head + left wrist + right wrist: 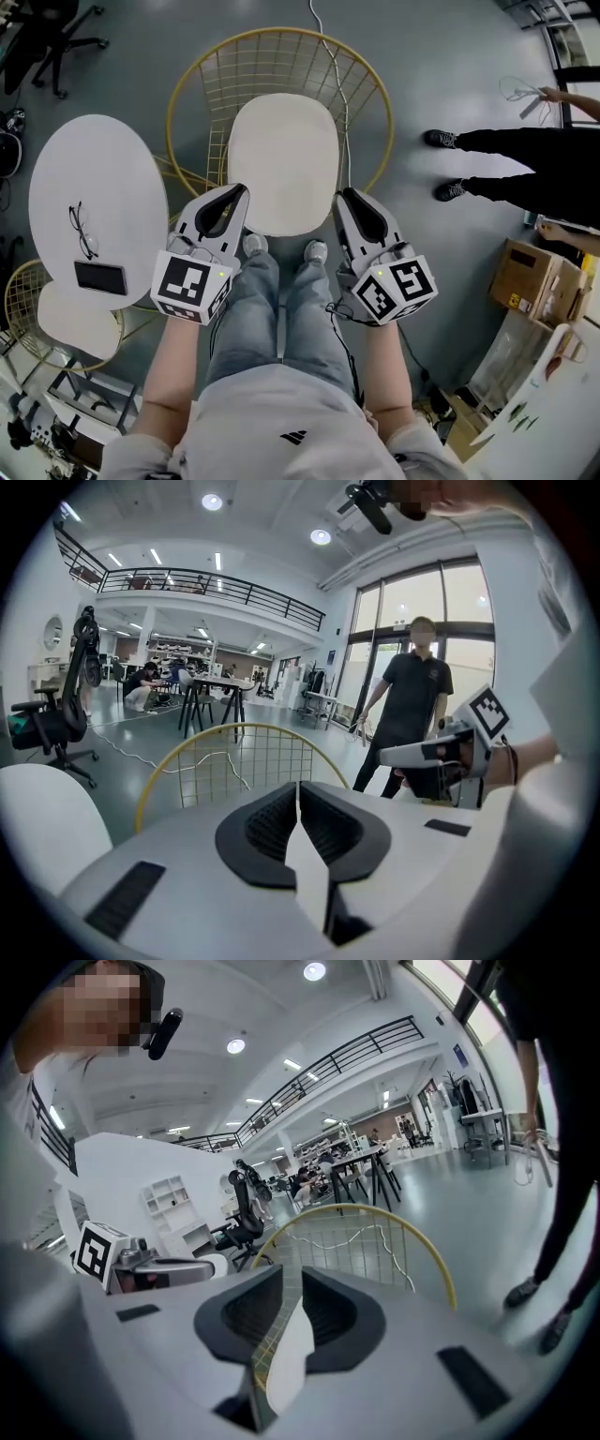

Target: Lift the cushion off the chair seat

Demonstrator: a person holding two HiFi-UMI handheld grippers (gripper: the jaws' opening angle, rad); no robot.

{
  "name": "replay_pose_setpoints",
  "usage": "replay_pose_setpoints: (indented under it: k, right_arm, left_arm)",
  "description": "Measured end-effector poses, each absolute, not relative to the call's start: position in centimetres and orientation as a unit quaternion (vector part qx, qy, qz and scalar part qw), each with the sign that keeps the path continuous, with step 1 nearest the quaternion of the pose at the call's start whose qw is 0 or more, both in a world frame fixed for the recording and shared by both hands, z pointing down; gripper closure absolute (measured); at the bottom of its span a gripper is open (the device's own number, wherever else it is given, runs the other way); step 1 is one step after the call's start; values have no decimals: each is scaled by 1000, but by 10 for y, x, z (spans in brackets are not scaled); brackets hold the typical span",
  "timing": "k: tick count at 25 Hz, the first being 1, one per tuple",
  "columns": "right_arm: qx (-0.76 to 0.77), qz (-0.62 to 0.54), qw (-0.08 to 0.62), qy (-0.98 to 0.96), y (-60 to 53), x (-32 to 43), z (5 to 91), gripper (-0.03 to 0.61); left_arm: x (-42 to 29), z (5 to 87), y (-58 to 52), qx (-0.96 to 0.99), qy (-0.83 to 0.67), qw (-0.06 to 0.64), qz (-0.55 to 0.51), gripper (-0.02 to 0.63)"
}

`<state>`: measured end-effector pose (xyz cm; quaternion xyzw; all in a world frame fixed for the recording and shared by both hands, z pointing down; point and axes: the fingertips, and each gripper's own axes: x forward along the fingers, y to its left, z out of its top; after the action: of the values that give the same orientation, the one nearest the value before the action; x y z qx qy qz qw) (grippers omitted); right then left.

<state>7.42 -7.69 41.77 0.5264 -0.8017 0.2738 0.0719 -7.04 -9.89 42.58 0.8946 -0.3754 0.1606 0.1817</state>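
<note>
Judged the cushion light, soft, prone to sag; wanted pinching at both near corners; saw left gripper clenched empty, right gripper slightly parted, empty.

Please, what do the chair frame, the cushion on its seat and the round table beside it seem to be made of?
Chair frame: likely metal wire with a yellow-gold coat; thin rods form an open grid.
Cushion: probably fabric over padding, off-white and matte; its edges look rounded and soft.
Round table: smooth white top, perhaps laminate or painted wood; I cannot tell which.
</note>
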Motion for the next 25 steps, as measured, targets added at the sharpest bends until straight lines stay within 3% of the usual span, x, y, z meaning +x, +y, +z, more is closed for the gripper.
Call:
replay_pose_setpoints:
  k: [25]
  right_arm:
    - [520,341,119,-774,-68,87,560,500]
  left_arm:
    - [-72,568,-93,862,-384,242,225,598]
